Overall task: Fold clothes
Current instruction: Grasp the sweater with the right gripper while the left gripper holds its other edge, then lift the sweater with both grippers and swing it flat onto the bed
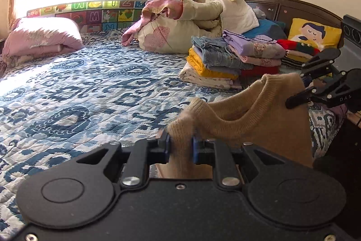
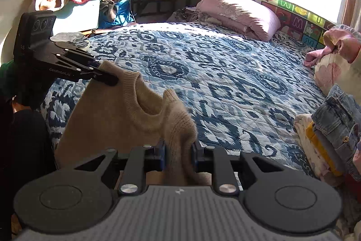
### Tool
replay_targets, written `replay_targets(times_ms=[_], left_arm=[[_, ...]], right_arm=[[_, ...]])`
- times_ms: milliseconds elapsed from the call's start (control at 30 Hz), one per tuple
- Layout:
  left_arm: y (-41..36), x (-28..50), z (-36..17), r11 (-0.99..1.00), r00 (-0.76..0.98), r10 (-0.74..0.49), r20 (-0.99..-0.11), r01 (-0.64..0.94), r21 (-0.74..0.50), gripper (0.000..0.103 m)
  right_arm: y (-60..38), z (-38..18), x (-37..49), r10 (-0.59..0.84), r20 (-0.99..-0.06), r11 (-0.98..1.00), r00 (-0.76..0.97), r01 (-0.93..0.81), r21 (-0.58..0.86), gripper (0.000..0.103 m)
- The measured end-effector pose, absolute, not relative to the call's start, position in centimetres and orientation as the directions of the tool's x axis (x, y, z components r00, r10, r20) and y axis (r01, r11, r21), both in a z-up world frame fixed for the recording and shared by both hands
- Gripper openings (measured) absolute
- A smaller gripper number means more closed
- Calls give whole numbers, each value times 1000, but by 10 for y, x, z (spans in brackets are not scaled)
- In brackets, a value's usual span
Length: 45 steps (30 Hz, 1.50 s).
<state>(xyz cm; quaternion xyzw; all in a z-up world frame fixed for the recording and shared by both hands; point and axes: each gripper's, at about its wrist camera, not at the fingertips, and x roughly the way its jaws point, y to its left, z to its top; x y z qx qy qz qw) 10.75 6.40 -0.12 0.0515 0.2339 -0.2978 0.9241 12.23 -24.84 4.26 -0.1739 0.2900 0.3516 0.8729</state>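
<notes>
Nearest, the left gripper [image 1: 180, 147] and right gripper [image 2: 179, 151] each pinch a shoulder of the tan sweater [image 1: 259, 121], held up over the bed's near edge. Next, probably, lay it flat on the blue quilt [image 1: 90, 92]. Far right, folded stacks [image 1: 225, 60] crowd that side.

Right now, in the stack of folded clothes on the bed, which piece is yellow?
The folded yellow garment, lying low in the left stack directly under the blue denim piece; the others nearby are white, lilac, pink and red.
</notes>
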Motion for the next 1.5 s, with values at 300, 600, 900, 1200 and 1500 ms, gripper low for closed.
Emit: replay_targets(times_ms=[300, 600, 900, 1200, 1500], left_arm=[[49, 27, 6, 645, 635, -490, -597, 725, 242, 39], [38, 29, -13, 552, 566, -432, -702, 782, 289, 38], [20, 57, 15, 510, 525, -479, -703, 819, 264, 57], [-25, 128, -12, 430, 330, -420, -846, 893, 134, 59], [-8, 108, -24, 391, 339, -368, -866, 901, 187, 9]], right_arm=[[-232, 45, 10, 478, -682, 583, 553, -781, -225, 28], [-213, 36, -6, 455, -702, 574, 548, -783, -240, 42], [-244, 11, 11, 408, -700, 692, 587, -699, -183, 66], [-254, -8, 75, 445, -768, 706, 461, -708, -16, 76], [-246, -29, 74, 451, -814, 649, 365, -761, 17, 21]])
